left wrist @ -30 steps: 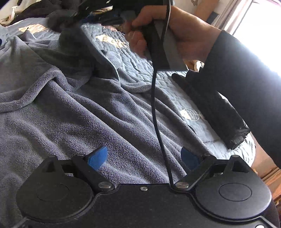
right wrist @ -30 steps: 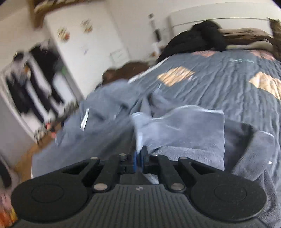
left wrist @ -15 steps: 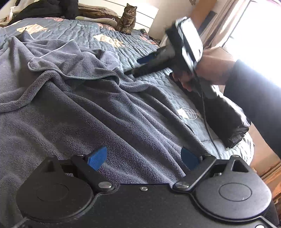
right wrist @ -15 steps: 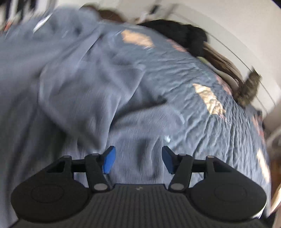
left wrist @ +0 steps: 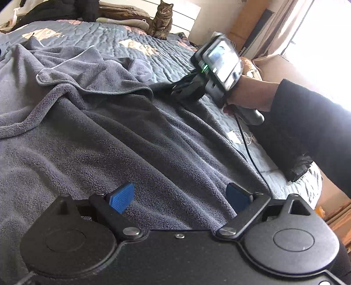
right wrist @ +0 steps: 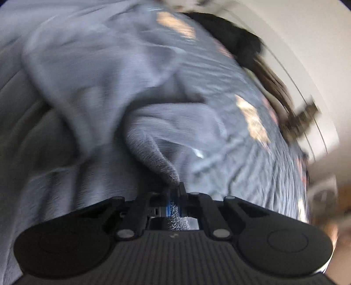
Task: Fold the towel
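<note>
Right claw [right wrist: 174, 205], open before, now pinches towel [right wrist: 153, 149] edge.

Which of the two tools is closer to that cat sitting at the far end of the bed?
Right. The right tool reaches farther up the bed toward the cat, pinching the towel. The left tool hangs open at the near end.

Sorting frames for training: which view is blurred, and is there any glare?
Right wrist view: heavy motion blur, only the right gripper and pinched towel stay sharp. Left wrist view: sharp, but the window at upper right is blown out.
</note>
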